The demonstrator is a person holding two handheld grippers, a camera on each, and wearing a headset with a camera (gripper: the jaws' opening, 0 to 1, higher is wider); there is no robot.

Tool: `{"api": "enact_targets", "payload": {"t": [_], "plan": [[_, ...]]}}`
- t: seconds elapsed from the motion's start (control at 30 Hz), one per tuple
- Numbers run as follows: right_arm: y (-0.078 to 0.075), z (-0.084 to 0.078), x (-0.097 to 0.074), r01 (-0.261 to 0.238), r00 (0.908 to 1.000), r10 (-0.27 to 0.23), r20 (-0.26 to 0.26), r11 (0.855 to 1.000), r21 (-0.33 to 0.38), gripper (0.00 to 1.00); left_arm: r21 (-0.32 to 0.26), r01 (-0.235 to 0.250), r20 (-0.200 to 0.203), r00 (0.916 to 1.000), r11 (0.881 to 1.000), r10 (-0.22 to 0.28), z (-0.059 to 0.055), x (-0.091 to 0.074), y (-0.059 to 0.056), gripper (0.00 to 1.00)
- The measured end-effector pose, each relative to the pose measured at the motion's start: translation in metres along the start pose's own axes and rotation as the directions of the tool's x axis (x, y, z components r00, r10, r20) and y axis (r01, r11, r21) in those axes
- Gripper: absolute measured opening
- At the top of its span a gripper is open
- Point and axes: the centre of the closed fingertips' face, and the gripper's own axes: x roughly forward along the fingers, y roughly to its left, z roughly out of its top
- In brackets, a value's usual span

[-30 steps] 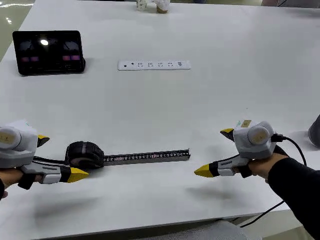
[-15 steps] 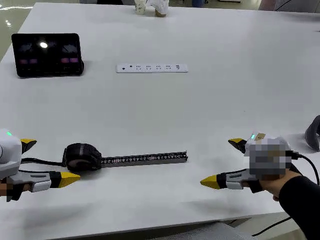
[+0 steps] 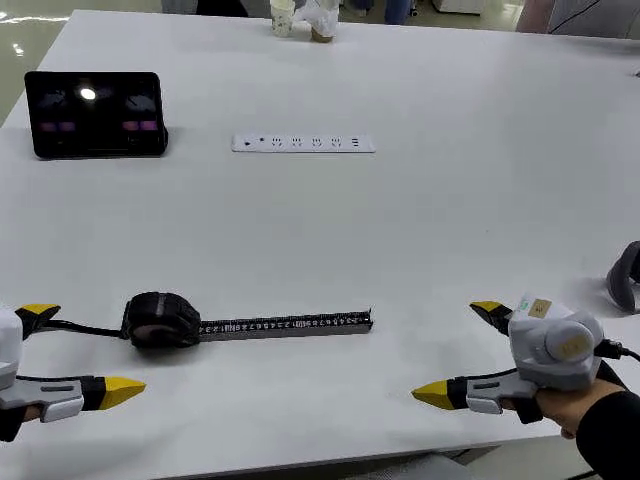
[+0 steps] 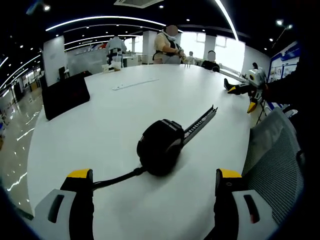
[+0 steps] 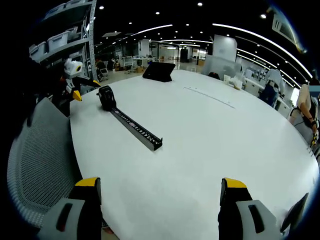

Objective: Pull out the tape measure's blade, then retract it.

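A black tape measure (image 3: 161,321) lies on the white table (image 3: 400,230) with a stretch of its blade (image 3: 285,323) drawn out to the right. My left gripper (image 3: 85,352) stands open to the left of the case, apart from it; the left gripper view has the case (image 4: 160,146) and its wrist strap (image 4: 117,178) just ahead of the jaws. My right gripper (image 3: 462,350) is open near the front edge, well right of the blade's tip (image 5: 156,144). Nothing is between either pair of jaws.
A dark tablet (image 3: 95,112) stands at the back left. A white power strip (image 3: 303,144) lies past the middle. Cups (image 3: 305,17) sit at the far edge. A grey object (image 3: 624,276) rests at the right edge. A mesh chair (image 5: 40,165) is below the table's front.
Both grippers have drawn back from the tape measure, the left one to the left, the right one down and to the right. The tape and its blade lie as before.
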Motion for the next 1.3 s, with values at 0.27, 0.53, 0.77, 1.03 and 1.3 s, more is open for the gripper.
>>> {"api": "enact_targets", "payload": {"t": [0.27,0.53,0.77,1.03,1.3], "plan": [[-0.002,-0.005,-0.005,0.007,0.9999,-0.007,0.008,1.0,0.015,0.99,-0.007,-0.008,0.006,0.9999,1.0,0.008,-0.001,-0.004,-0.003,0.99],[0.002,-0.005,-0.005,0.0,0.9999,0.0,0.016,1.0,0.025,0.99,-0.012,-0.018,0.011,0.9998,1.0,0.018,-0.004,-0.007,-0.004,0.99],[0.0,-0.006,-0.005,0.008,0.9999,-0.008,0.013,1.0,0.025,0.99,-0.011,-0.018,0.005,0.9998,1.0,0.018,-0.007,-0.007,-0.006,0.99],[0.001,-0.01,-0.004,0.0,1.0,-0.001,0.005,1.0,0.026,0.99,-0.008,-0.025,-0.001,0.9997,1.0,0.025,-0.006,-0.006,-0.006,0.99],[0.002,-0.012,-0.005,-0.003,1.0,0.003,0.0,1.0,0.023,0.99,-0.008,-0.018,0.008,0.9998,1.0,0.018,0.004,-0.001,-0.012,0.99]]}}
